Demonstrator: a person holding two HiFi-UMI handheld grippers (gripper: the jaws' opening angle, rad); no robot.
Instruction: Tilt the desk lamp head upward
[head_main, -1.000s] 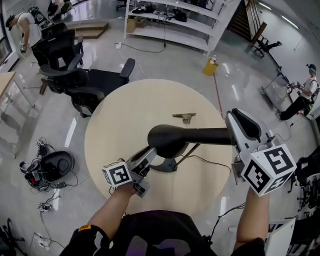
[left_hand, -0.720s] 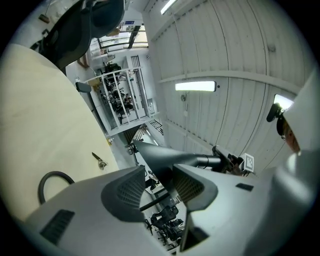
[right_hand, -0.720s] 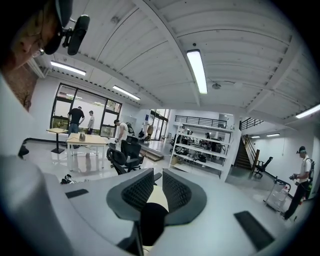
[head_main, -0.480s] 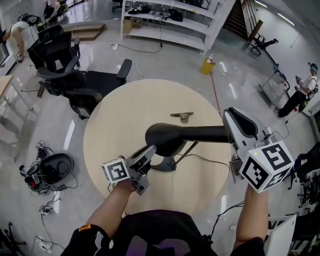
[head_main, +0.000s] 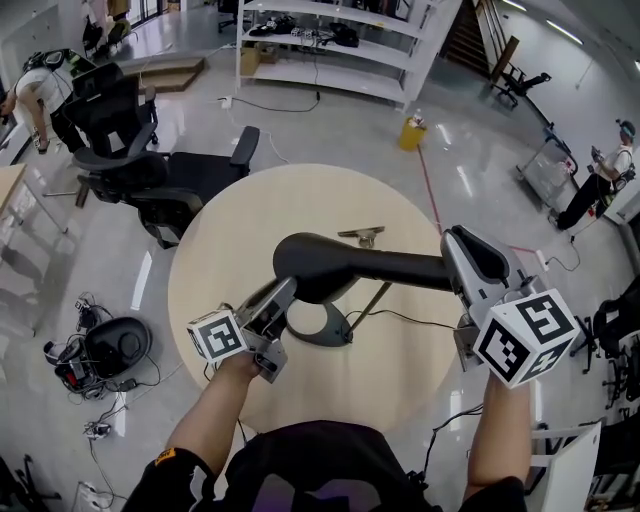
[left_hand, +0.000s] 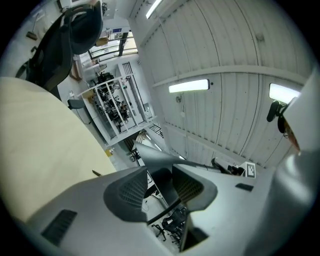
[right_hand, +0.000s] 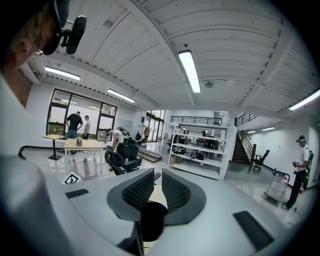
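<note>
Lamp head (head_main: 345, 266) lies crosswise, bulbous end leftward.

Far tabletop (head_main: 300, 195) open — one small bracket (head_main: 365, 236), lamp arm (head_main: 400, 268) bars middle, cable (head_main: 410, 322) right

Big open lab or workshop hall: glossy grey floor (head_main: 480, 150), white shelving rack (head_main: 340, 45) loaded with gear, office chairs (head_main: 150, 150), cables and kit (head_main: 90, 355) on floor, staircase (right_hand: 245, 145), ceiling strip lights (right_hand: 190, 70), people working around.
</note>
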